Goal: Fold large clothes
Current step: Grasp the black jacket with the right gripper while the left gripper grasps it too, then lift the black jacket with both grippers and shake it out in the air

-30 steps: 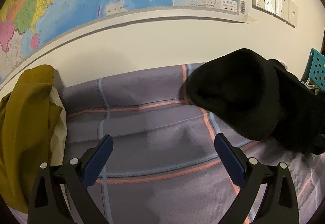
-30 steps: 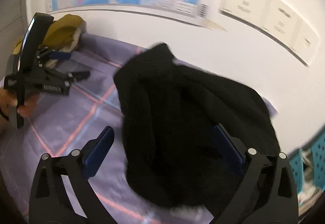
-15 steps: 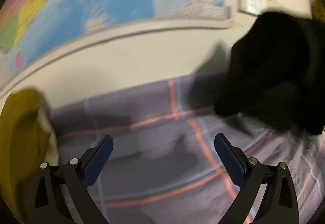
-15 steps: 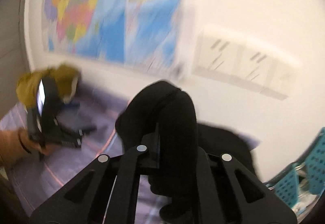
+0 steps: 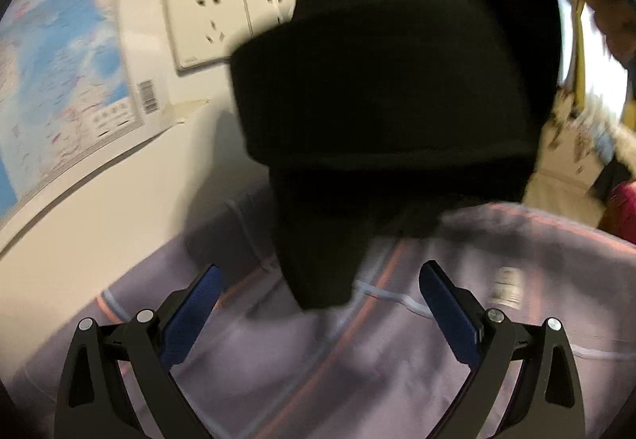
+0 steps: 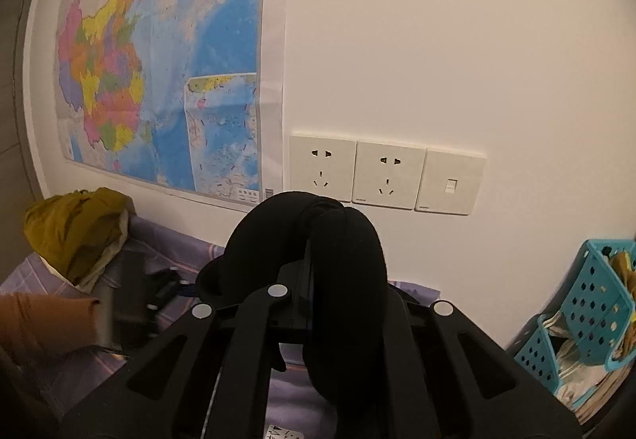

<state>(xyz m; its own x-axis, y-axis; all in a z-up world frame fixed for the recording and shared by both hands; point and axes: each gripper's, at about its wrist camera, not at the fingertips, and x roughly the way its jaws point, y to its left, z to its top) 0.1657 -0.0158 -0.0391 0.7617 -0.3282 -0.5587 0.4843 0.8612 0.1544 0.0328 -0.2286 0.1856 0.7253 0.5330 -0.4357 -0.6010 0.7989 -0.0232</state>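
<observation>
A thick black garment [image 5: 381,89] hangs in the air above the purple plaid bed sheet [image 5: 357,359], its lowest tip dangling between my left fingers. My left gripper [image 5: 318,303] is open and empty, just below that hanging tip. My right gripper [image 6: 308,280] is shut on a fold of the black garment [image 6: 342,264] and holds it up in front of the wall. The cloth bulges over both right fingers and hides their tips.
A mustard-yellow garment [image 6: 75,232] lies bunched at the bed's far left by the wall. A map [image 6: 159,61] and wall sockets [image 6: 357,172] are on the wall. A teal perforated basket [image 6: 588,303] stands at the right.
My right gripper has closed on the black garment and lifted it off the bed. My left gripper has swung right, so the hanging garment now fills its view.
</observation>
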